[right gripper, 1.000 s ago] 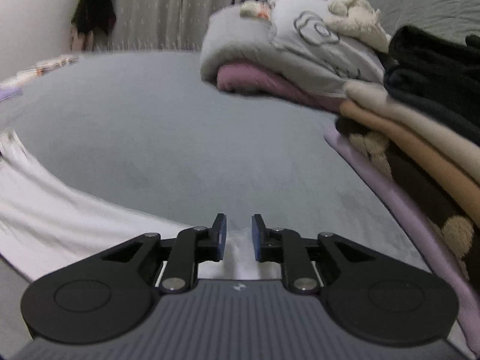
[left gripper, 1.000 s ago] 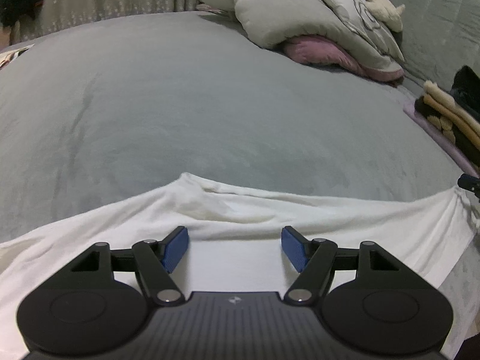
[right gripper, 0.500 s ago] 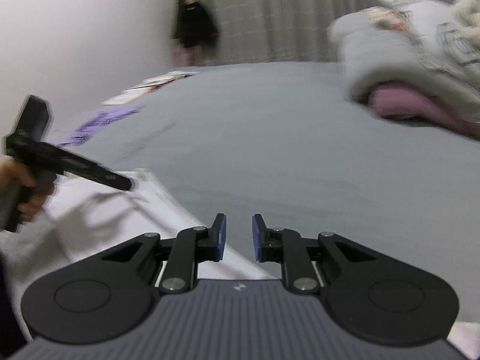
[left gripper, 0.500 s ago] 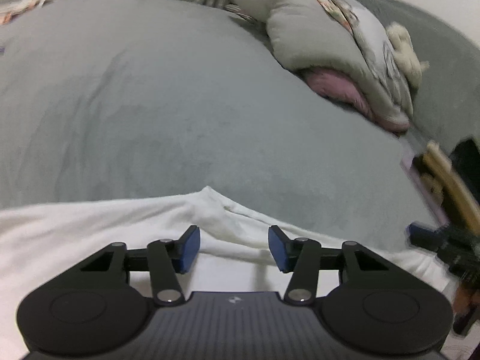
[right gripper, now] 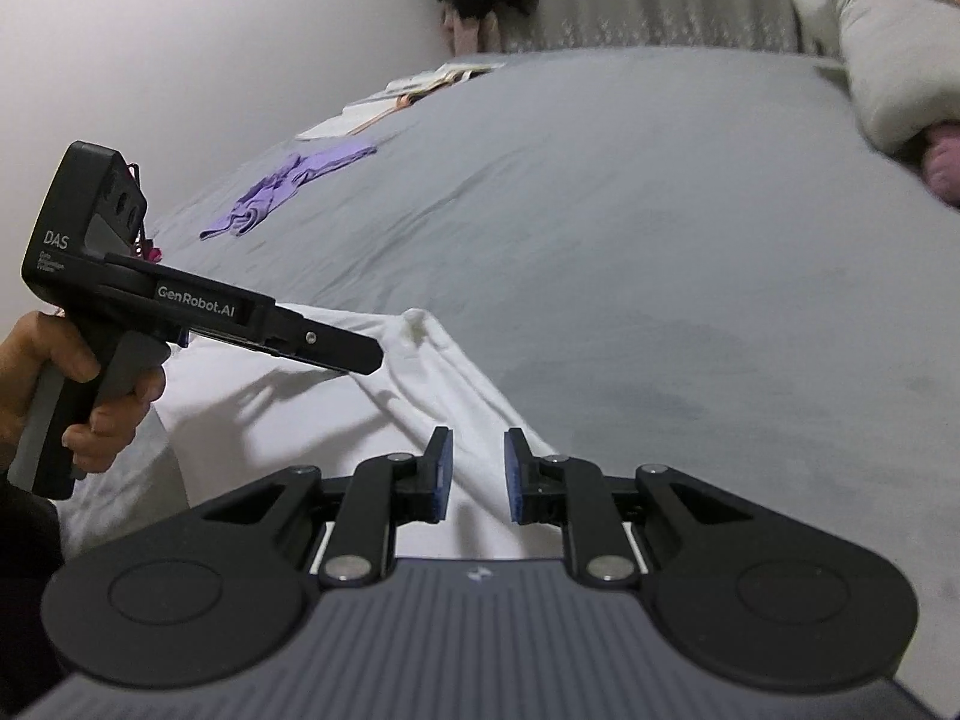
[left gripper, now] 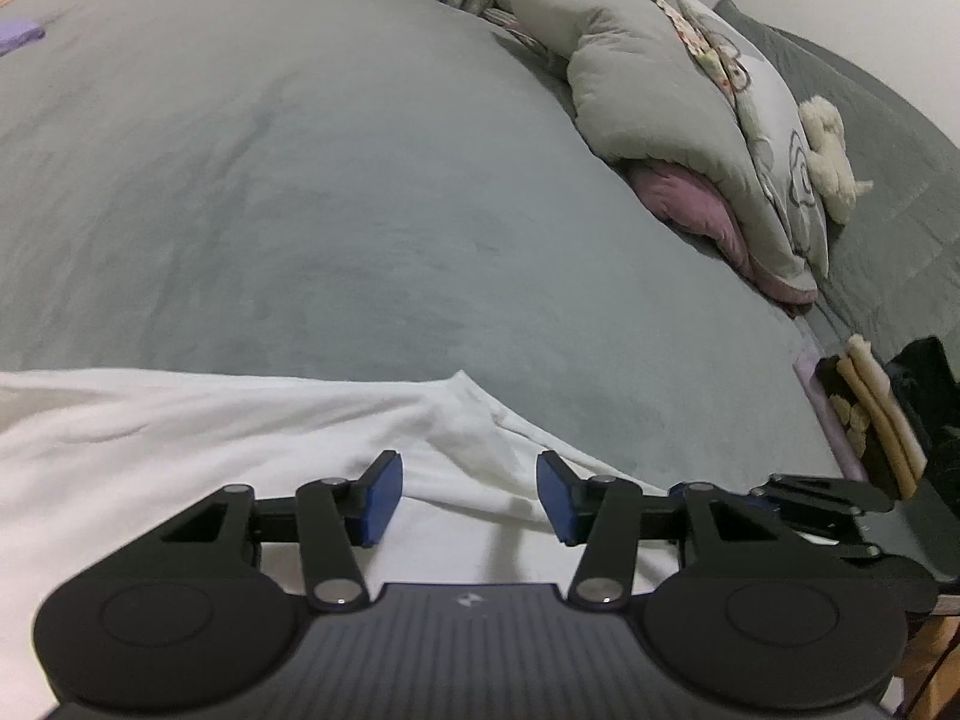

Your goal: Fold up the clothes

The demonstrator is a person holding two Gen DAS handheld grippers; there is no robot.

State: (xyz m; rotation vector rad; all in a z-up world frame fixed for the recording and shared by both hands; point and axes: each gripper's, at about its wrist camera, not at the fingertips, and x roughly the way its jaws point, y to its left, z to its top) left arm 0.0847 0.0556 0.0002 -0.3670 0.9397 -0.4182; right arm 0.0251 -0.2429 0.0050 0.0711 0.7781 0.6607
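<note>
I have the white garment (left gripper: 198,438) spread across the lower left of the left wrist view, on the grey bed cover (left gripper: 336,180), with a raised fold peaking just above my left gripper (left gripper: 468,495). That gripper's 2 blue pads stand moderately apart over the white cloth, and nothing is pinched between them. In the right wrist view my right gripper (right gripper: 475,474) has its jaws at a narrow gap, over the garment's edge at lower centre; I see no cloth clamped between the pads. At the left of that frame a hand (right gripper: 57,384) grips the handle of the left gripper, whose tip hangs beside the fold. A purple cloth (right gripper: 288,189) lies at upper left, a stack of folded clothes (left gripper: 870,414) sits at the right edge of the left wrist view, and pillows (left gripper: 678,114) fill the upper right.
</note>
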